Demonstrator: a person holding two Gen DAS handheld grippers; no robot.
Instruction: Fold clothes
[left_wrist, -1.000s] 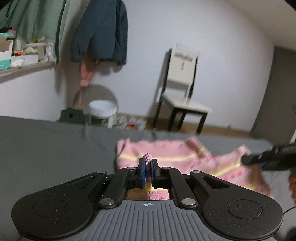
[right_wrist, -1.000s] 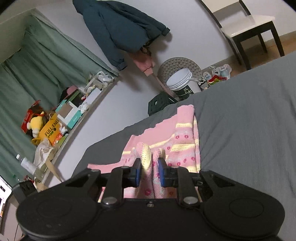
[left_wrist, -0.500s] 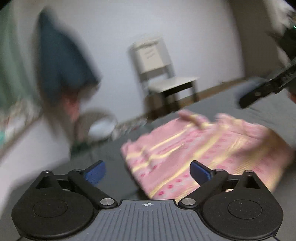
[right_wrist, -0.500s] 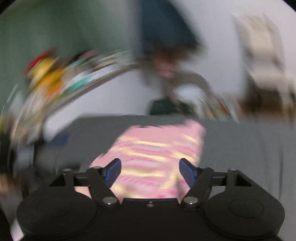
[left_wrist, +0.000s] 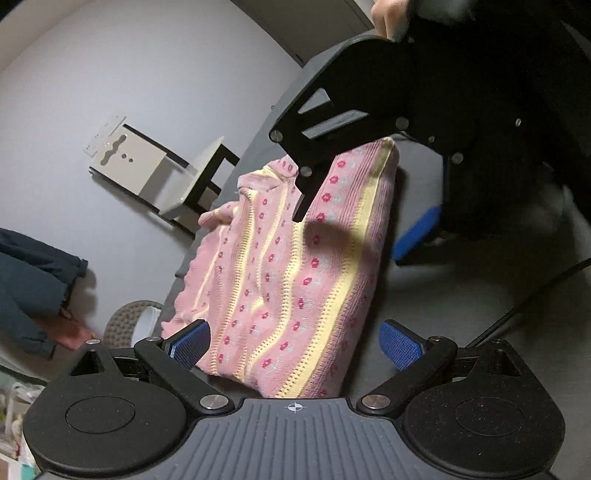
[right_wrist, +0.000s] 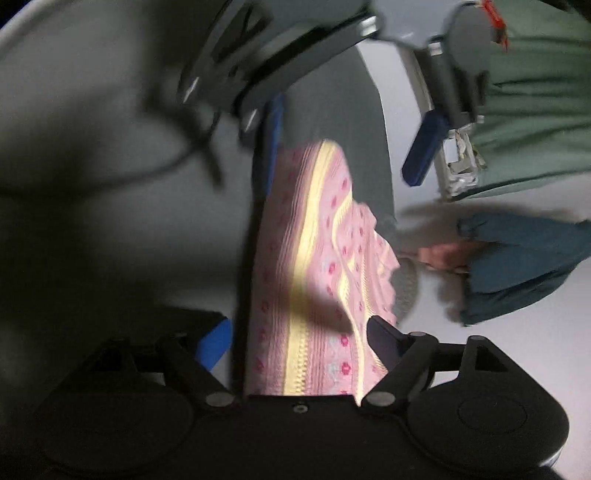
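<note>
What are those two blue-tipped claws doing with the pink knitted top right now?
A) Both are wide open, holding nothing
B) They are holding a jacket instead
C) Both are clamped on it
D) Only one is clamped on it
A: the left gripper and right gripper both have their blue pads spread wide apart, with the pink knitted top lying folded on the grey bed, ungripped.

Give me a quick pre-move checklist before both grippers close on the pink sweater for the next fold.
1. Left gripper open: ok, its blue pads sit wide apart on either side of the pink sweater.
2. Right gripper open: ok, nothing pinched.
3. Sweater released and lying on the grey bed: ok.
4. Sweater flat, no bunching: cannot tell; the far edge near the chair looks rumpled.
5. Grippers apart from each other: not ok; each crowds the other's view from opposite ends of the sweater.
6. Right wrist view sharp enough to aim: not ok, it is blurred.
</note>
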